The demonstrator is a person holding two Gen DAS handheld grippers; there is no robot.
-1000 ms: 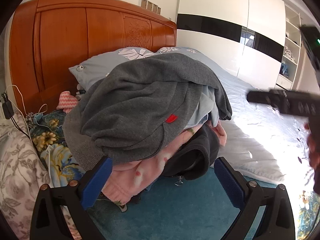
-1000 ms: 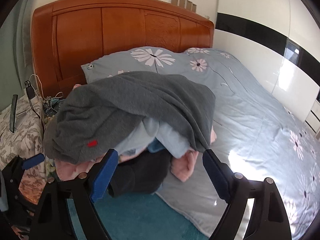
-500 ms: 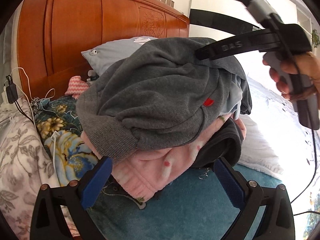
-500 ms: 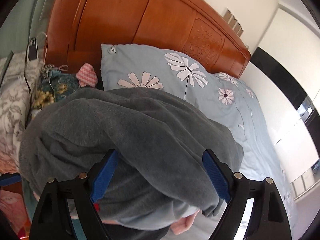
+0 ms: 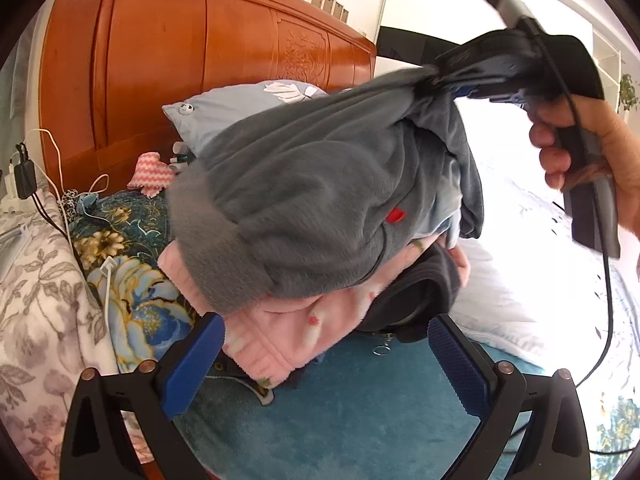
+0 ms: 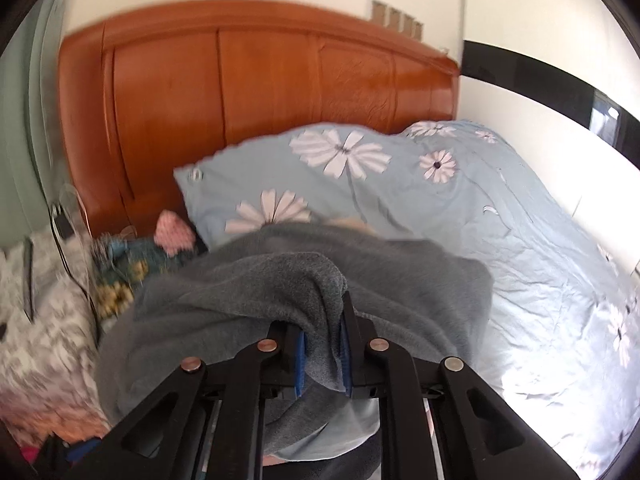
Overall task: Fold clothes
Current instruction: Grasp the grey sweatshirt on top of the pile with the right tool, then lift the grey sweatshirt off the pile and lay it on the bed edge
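Observation:
A grey fleece garment (image 5: 304, 200) with a small red tag lies on top of a heap of clothes on the bed. Under it are a pink fleece piece (image 5: 288, 332) and a dark garment (image 5: 416, 304). My right gripper (image 6: 322, 354) is shut on a fold of the grey garment (image 6: 280, 296) and pulls it up at its top right; it also shows in the left wrist view (image 5: 452, 76). My left gripper (image 5: 324, 364) is open and empty, low in front of the heap, with the pink piece between its fingers.
A wooden headboard (image 5: 200, 64) stands behind. A blue flowered pillow (image 6: 312, 184) and blue sheet (image 6: 540, 280) lie to the right. A floral quilt (image 5: 36, 300), charger cables (image 5: 40, 184) and a teal blanket (image 5: 360, 420) are at left and front.
My right gripper came down over the heap, shut on the grey garment's top and lifted that fold. My left gripper moved closer to the heap and stayed open.

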